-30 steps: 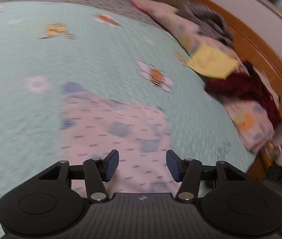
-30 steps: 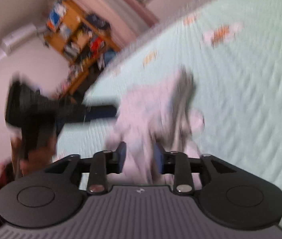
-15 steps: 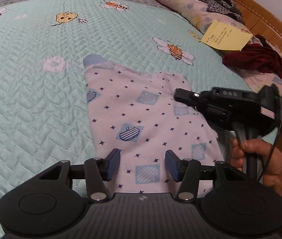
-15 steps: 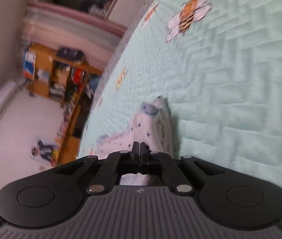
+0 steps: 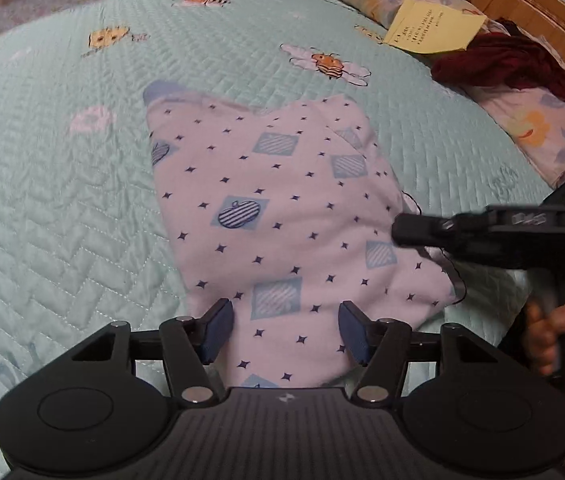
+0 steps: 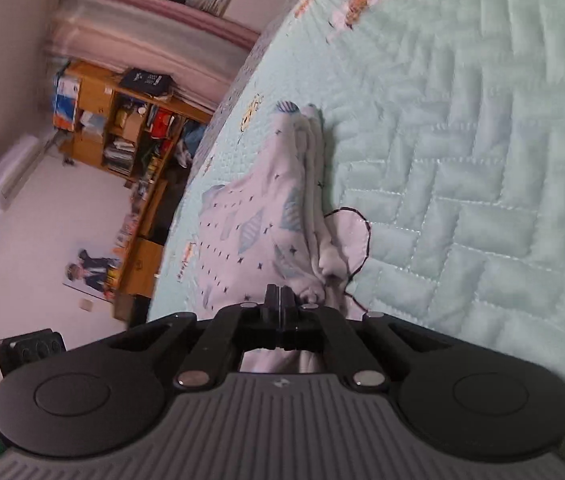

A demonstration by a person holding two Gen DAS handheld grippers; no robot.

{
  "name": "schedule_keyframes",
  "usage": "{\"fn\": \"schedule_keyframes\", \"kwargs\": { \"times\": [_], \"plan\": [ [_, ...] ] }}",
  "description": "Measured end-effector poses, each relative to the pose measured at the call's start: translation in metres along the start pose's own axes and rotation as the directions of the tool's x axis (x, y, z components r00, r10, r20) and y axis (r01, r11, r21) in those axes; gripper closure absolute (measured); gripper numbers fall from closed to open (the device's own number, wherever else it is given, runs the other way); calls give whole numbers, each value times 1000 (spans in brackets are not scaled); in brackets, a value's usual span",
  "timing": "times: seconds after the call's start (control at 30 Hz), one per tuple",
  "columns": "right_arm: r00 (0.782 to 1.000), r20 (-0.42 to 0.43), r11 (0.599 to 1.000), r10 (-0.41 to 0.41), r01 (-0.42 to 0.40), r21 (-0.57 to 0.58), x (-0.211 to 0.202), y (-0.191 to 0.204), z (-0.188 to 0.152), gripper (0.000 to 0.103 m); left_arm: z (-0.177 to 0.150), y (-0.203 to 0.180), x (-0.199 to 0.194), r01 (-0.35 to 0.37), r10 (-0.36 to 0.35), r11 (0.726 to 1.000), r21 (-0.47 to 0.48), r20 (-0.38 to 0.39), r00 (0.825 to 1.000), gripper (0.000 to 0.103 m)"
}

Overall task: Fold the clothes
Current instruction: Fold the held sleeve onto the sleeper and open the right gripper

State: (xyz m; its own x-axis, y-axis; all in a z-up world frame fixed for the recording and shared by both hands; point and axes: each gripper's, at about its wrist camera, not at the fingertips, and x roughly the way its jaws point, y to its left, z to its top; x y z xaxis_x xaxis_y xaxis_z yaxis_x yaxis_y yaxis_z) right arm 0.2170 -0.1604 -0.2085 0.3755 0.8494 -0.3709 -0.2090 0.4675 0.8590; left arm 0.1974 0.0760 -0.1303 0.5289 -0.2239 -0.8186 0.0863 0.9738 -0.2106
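- Risk of a slack, crooked fold: left tool (image 5: 284, 330) spread wide and opening further, pads clear of the cloth, nothing gripped on that side.
- Risk of the hem slipping: right tool (image 6: 281, 300) looks pressed together, easing apart slightly; fingertips at the bunched edge of the garment (image 5: 282, 216), but whether cloth is actually pinched cannot be told from either view.
- Risk of snagging: loose dark thread (image 6: 356, 240) trailing from the cloth edge just ahead and right of the right tool; could catch on a fingertip and drag the fabric.
- Risk of dragging the whole piece across the slick quilted bedspread (image 5: 62, 208) instead of folding it, if only one corner gets pulled.
- Risk of a lumpy result: several layers bunched in a ridge just ahead of the right tool, likely to stay creased if pressed flat as is.
- Garment position, left tool: lying flat on the bed directly ahead, running between the two spread fingers and under the tool body, narrowing to a blue cuff at the far end.
- Garment position, right tool: immediately in front of and beneath the fingertips, stretching away ahead and slightly left.
- Right tool, seen from the left one: ahead and to the right, tip over the garment's right edge, held by a hand (image 5: 554, 332).
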Motion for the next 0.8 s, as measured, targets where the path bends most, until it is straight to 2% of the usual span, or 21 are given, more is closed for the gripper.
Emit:
{"fn": "schedule_keyframes", "kwargs": {
  "times": [0.07, 0.13, 0.17, 0.2, 0.23, 0.33, 0.4, 0.47, 0.53, 0.6, 0.63, 0.67, 0.7, 0.8],
  "plan": [
    [999, 11, 999, 42, -42, -34, -4, 13, 0, 74, 0, -4, -3, -5, 4, 1000, 12, 12, 1000, 41],
    [998, 11, 996, 62, -61, -63, -2, 24, 1, 64, -2, -4, -3, -5, 5, 1000, 16, 10, 1000, 39],
    [1000, -5, 997, 8, -8, -76, 4, 24, -2, 67, -3, -4, -3, -5, 5, 1000, 17, 6, 1000, 38],
    [998, -20, 993, -62, 60, -106, 7, 21, -6, 79, -5, -3, -1, -7, 7, 1000, 13, 1, 1000, 38],
    [994, -23, 986, -107, 103, -134, 8, 23, -7, 103, -5, -1, -1, -12, 12, 1000, 3, -1, 1000, 39],
    [982, -8, 965, -187, 182, -190, 1, 39, -11, 102, -6, 2, -7, 2, -2, 1000, -13, 8, 1000, 39],
    [977, 18, 950, -210, 209, -233, -2, 58, -8, 94, -6, 2, -10, -3, 3, 1000, -12, 14, 1000, 38],
    [984, 43, 951, -173, 178, -254, 1, 78, -5, 71, -6, -1, -16, 22, -22, 1000, -6, 26, 999, 38],
    [991, 63, 957, -122, 134, -257, 3, 90, 3, 63, -6, -2, -18, 22, -21, 1000, -20, 28, 999, 37],
    [987, 51, 959, -151, 158, -234, 18, 84, 13, 57, -4, -3, -22, 10, -9, 999, -37, 29, 1000, 37],
    [978, 27, 953, -206, 206, -222, 28, 77, 16, 56, -2, -5, -26, -26, 27, 999, -39, 24, 999, 35],
    [968, 5, 945, -251, 247, -214, 34, 72, 17, 60, 0, -6, -31, -64, 65, 997, -39, 19, 998, 33],
    [966, 7, 945, -257, 252, -208, 36, 73, 16, 59, 3, -7, -35, -102, 103, 994, -40, 14, 995, 29],
    [956, 25, 924, -292, 289, -253, 35, 97, 8, 41, 9, -8, -53, -178, 181, 983, -41, 64, 981, 19]
  ]
}}
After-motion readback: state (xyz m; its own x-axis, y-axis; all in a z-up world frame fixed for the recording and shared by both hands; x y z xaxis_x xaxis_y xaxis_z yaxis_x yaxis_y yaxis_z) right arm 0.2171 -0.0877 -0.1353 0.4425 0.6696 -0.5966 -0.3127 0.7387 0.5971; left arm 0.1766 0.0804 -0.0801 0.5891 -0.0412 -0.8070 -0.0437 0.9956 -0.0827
